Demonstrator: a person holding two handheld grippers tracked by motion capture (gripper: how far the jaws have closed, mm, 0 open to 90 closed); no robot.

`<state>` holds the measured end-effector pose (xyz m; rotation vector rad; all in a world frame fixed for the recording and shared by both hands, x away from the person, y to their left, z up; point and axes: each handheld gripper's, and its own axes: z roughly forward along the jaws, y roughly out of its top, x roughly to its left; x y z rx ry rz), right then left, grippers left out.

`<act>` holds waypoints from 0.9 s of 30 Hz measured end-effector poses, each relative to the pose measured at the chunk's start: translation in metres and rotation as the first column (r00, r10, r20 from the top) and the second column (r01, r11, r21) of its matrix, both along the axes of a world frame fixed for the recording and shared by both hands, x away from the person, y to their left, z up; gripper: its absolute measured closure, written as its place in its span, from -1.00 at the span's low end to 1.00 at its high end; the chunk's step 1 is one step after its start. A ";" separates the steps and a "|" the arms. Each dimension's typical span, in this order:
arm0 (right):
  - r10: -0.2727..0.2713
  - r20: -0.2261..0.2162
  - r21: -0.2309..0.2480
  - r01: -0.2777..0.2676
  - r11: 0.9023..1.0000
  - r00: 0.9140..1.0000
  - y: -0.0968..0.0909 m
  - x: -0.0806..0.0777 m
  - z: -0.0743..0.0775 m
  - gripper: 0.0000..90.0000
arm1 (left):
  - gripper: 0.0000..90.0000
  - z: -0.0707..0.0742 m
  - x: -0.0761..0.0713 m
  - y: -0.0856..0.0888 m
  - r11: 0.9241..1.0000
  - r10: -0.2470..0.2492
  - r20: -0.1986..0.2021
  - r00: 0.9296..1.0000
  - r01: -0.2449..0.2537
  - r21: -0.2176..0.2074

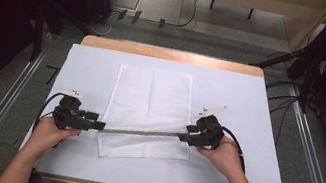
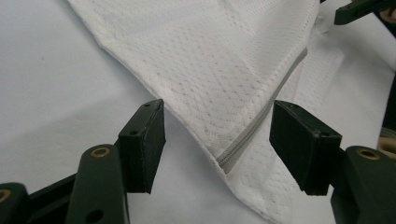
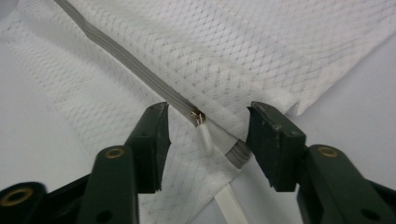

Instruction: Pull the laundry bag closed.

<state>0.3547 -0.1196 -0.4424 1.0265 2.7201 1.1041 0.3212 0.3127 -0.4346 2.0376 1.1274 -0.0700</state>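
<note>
No text, label or number can be read anywhere.

The high view looked forward and down from above the counter (image 1: pixel 89 66). Each gripper view sat close, facing along its jaws; all three shared the white mesh bag's (image 1: pixel 150 94) grey zipper (image 2: pixel 261 116).

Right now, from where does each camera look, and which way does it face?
High view: above the table's near edge, looking forward and down; forearms, both hands.
Left gripper view: on the left gripper, facing the mesh bag's zipper end; own black jaws.
Right gripper view: on the right gripper, facing the zipper pull; own jaws.
Shared: bag, grey zipper.
</note>
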 end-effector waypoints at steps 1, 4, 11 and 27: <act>-0.002 0.003 0.000 0.002 1.000 1.000 0.000 0.000 0.000 0.03 | -0.19 0.000 0.000 -0.001 1.000 0.002 0.009 1.000 -0.002 0.003; -0.014 0.007 0.012 0.014 1.000 1.000 -0.002 0.001 0.000 -0.02 | -0.20 0.001 0.001 -0.001 1.000 0.014 0.027 1.000 -0.015 0.024; -0.056 0.032 0.053 0.054 0.997 0.998 -0.010 0.005 0.002 -0.21 | -0.20 0.005 0.001 0.006 0.997 0.067 0.073 0.995 -0.071 0.044; -0.170 0.094 0.066 0.164 0.984 0.981 -0.033 0.014 0.000 -0.35 | -0.21 0.008 0.001 0.021 0.985 0.163 0.106 0.981 -0.169 0.043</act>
